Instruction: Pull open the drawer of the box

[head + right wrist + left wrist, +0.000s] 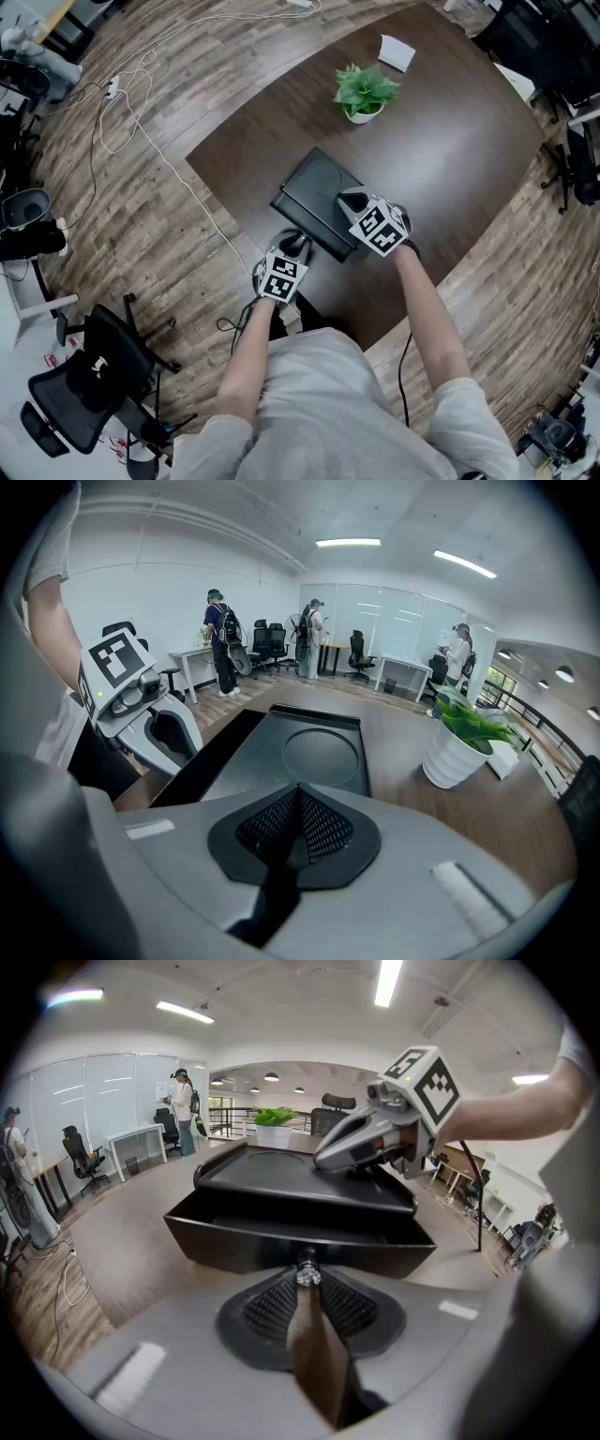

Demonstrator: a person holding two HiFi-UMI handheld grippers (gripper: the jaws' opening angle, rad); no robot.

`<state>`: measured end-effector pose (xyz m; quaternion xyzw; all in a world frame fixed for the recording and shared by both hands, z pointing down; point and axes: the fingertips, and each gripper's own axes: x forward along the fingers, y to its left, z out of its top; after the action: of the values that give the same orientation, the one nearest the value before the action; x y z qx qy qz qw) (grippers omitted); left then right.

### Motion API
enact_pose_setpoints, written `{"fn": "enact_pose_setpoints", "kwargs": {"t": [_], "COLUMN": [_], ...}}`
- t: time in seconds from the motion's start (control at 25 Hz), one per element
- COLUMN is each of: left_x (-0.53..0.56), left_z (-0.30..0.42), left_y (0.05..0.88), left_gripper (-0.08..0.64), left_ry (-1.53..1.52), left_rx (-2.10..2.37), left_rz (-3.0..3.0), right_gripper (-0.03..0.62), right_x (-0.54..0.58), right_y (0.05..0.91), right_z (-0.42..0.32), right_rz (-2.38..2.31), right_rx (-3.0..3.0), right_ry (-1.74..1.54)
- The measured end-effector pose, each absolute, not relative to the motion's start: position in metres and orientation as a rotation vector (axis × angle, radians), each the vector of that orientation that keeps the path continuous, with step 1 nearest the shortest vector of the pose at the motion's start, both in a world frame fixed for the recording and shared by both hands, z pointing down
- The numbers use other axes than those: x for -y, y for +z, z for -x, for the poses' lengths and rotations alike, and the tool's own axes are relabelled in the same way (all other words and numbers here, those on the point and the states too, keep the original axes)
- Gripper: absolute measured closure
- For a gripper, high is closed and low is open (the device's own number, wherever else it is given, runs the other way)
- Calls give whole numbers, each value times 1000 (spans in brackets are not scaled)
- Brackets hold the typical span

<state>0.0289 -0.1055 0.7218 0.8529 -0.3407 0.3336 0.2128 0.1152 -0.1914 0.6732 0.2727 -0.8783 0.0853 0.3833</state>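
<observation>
Left gripper (306, 1290) pinches the drawer's knob (307, 1275) while my right gripper (298, 791) rests on the black box (314, 192).

From my feeds, the dark wooden table (450, 159) carries the box near its front edge, with a potted plant (366, 92) farther back. The drawer (291, 1241) stands partly out of the box toward my left gripper, whose jaws are clamped on the small shiny knob. My right gripper's jaws are pressed together with nothing between them, on the box's lid.

Right gripper (300, 799) bottom centre, jaws pressed together, nothing between. Black box (319, 752) just beyond, round recess in lid. Drawer (202, 761) pulled out at centre left. Left gripper (141, 705) beside it. Potted plant (459, 738) at right.
</observation>
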Motion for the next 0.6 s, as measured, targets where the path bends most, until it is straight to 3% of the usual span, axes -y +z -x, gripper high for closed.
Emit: {"fn": "enact_pose_setpoints", "kwargs": {"t": [0.6], "left_x": [94], "left_z": [-23], "left_y": [725], "left_gripper": [428], "left_ry": [913], "left_rx": [947], "left_rz": [-2345], "right_gripper": [594], "right_x": [193], "right_y": [672], "right_z": [-116], "right_rz": [-694], "right_rx": [2241], "right_ry": [210]}}
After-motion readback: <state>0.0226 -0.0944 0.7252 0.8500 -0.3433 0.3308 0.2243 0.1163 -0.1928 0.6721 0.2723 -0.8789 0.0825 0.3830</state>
